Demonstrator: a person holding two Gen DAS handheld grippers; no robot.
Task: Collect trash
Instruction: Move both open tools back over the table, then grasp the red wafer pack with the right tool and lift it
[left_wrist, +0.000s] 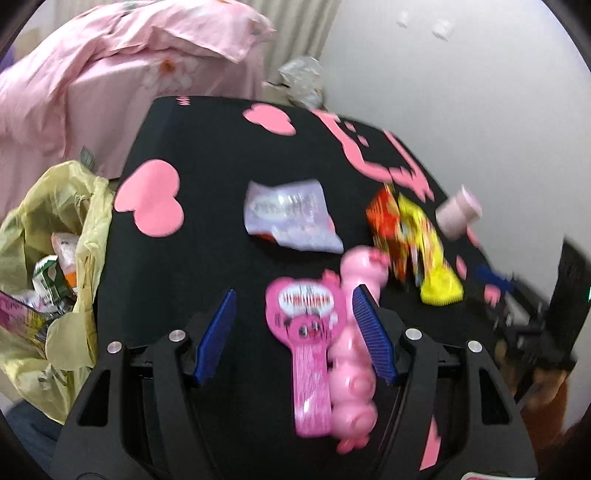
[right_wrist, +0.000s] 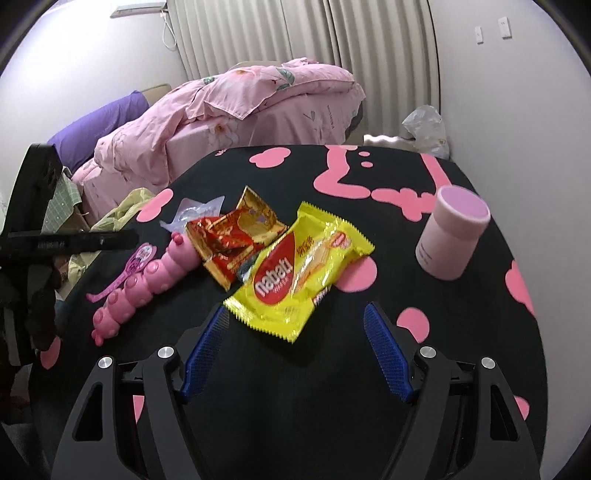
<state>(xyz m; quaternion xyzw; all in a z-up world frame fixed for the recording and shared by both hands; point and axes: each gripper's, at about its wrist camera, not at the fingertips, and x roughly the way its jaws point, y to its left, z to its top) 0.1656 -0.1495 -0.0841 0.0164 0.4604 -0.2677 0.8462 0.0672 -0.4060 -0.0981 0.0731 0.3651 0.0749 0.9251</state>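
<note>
On the black table with pink shapes (right_wrist: 461, 350) lie a yellow Nabati wafer wrapper (right_wrist: 295, 269), a torn red and gold wrapper (right_wrist: 232, 236) and a clear pale plastic wrapper (left_wrist: 291, 218). My left gripper (left_wrist: 291, 310) is open above a pink card tag (left_wrist: 310, 343) and a pink caterpillar toy (left_wrist: 354, 369). My right gripper (right_wrist: 295, 321) is open and empty, just short of the yellow wrapper's near end. The yellow wrapper (left_wrist: 432, 251) and the red one (left_wrist: 384, 218) also show in the left wrist view.
A yellow-green trash bag (left_wrist: 55, 258) holding several wrappers hangs open at the table's left edge. A pink cylinder jar (right_wrist: 450, 232) stands at the right. A bed with a pink quilt (right_wrist: 240, 110) lies behind. A crumpled clear bag (right_wrist: 424, 129) sits past the far edge.
</note>
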